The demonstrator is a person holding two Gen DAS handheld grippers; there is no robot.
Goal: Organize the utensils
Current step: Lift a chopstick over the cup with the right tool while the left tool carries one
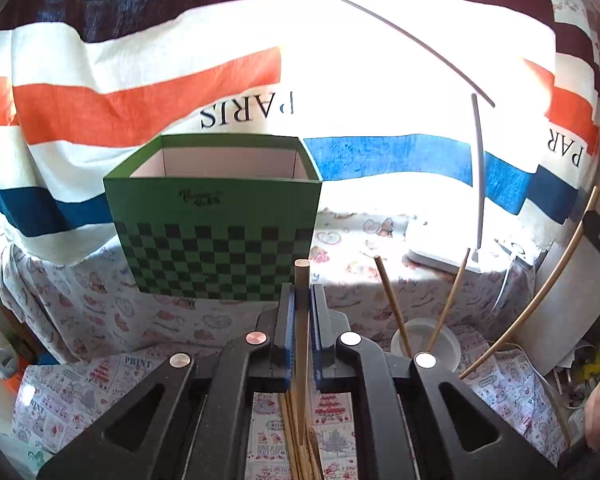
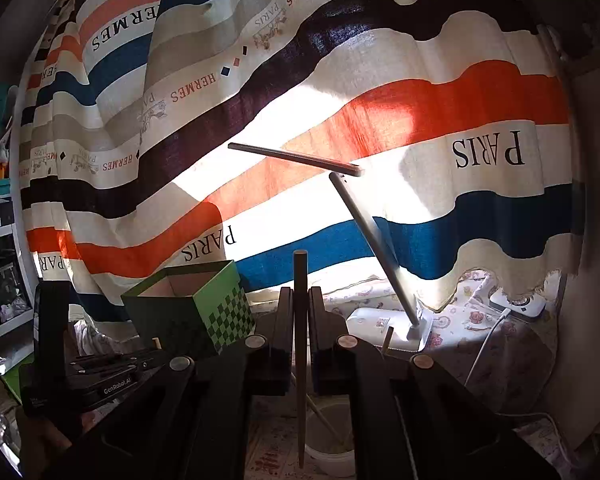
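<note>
The green checkered box (image 1: pixel 214 216) stands open-topped against the striped curtain (image 1: pixel 140 92), so the way into it is from above or from the near side, with the curtain closing off the far side. To the right of the box, a white cup (image 1: pixel 440 340) bristles with upright chopsticks (image 1: pixel 392 304), and beyond it a desk lamp (image 1: pixel 478 184) leans its arm overhead. Between box and cup the printed tablecloth (image 1: pixel 100 312) looks bare, though glare there makes it hard to judge.
</note>
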